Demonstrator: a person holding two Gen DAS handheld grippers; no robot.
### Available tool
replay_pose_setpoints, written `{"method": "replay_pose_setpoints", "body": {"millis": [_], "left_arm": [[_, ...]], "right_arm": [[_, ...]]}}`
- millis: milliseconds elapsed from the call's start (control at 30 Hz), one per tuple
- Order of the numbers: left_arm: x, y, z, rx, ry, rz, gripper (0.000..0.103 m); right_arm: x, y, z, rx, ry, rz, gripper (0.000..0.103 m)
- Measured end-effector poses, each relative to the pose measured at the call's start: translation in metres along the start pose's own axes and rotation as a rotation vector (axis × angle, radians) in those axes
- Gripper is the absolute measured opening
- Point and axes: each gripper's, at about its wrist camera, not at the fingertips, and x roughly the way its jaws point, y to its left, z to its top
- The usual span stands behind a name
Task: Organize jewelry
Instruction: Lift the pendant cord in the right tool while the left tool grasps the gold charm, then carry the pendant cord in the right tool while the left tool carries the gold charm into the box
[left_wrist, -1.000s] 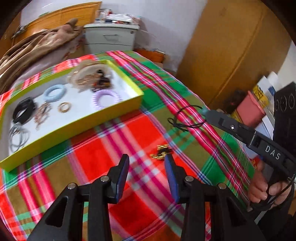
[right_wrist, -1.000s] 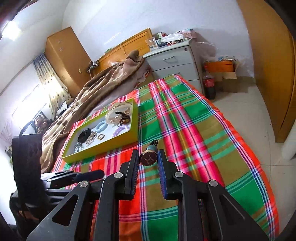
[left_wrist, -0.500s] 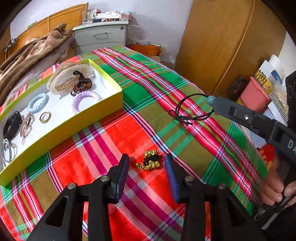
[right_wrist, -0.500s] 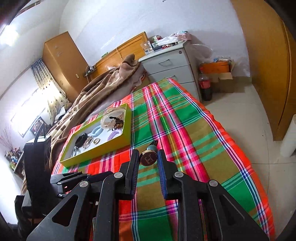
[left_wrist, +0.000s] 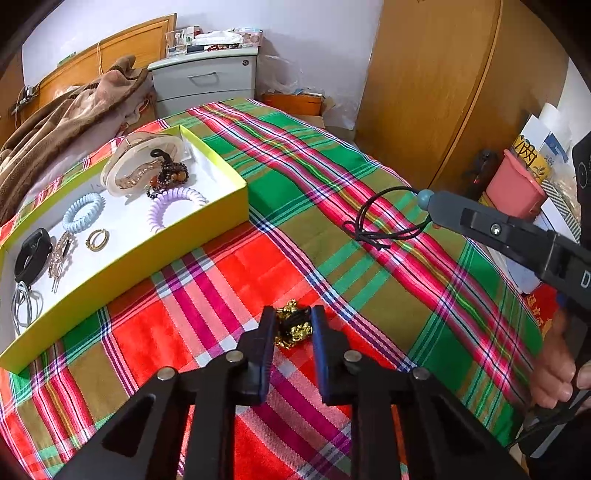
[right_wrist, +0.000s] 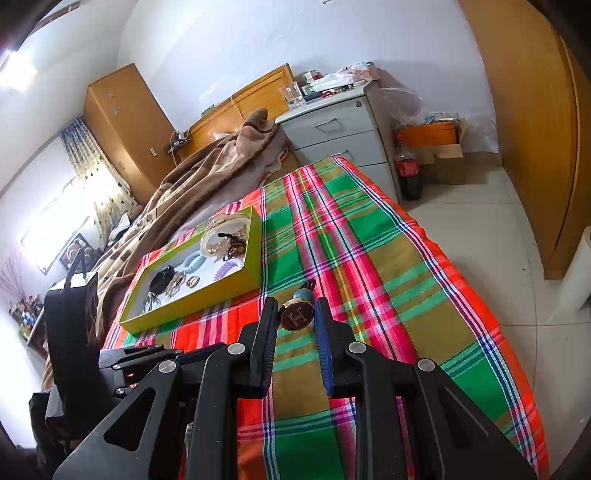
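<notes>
A yellow-green box (left_wrist: 155, 254) lies on the plaid bedcover and holds hair ties, a ring, clips and a beaded bracelet; it also shows in the right wrist view (right_wrist: 207, 295). My left gripper (left_wrist: 293, 325) is low over the cover, its jaws close around a gold and black trinket (left_wrist: 293, 326). My right gripper (right_wrist: 295, 314) is shut on a round pendant marked H (right_wrist: 296, 315), whose black cord (left_wrist: 384, 221) hangs onto the cover. The right gripper also shows in the left wrist view (left_wrist: 428, 201).
A brown blanket (left_wrist: 62, 122) is heaped beyond the box. A grey drawer cabinet (left_wrist: 207, 81) stands at the head of the bed. Wooden wardrobe doors (left_wrist: 454, 85) and a pink bin (left_wrist: 513, 190) are on the right, off the bed's edge.
My left gripper has moved forward and down to the gold trinket and its jaws have narrowed around it. My right gripper has risen a little, still holding the pendant.
</notes>
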Motion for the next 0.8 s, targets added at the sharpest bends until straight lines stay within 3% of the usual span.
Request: {"method": "replay_pose_setpoints", "body": {"millis": [433, 800], "left_arm": [[-0.022, 0.024, -0.003, -0.069, -0.050, -0.014, 0.019], [-0.064, 0.078, -0.001, -0.163, -0.139, 0.072, 0.019]], "right_arm": [[0.001, 0.024, 0.007, -0.040, -0.013, 0.019, 0.021], [0.020, 0.065, 0.027, -0.108, -0.009, 0.077, 0.021]]}}
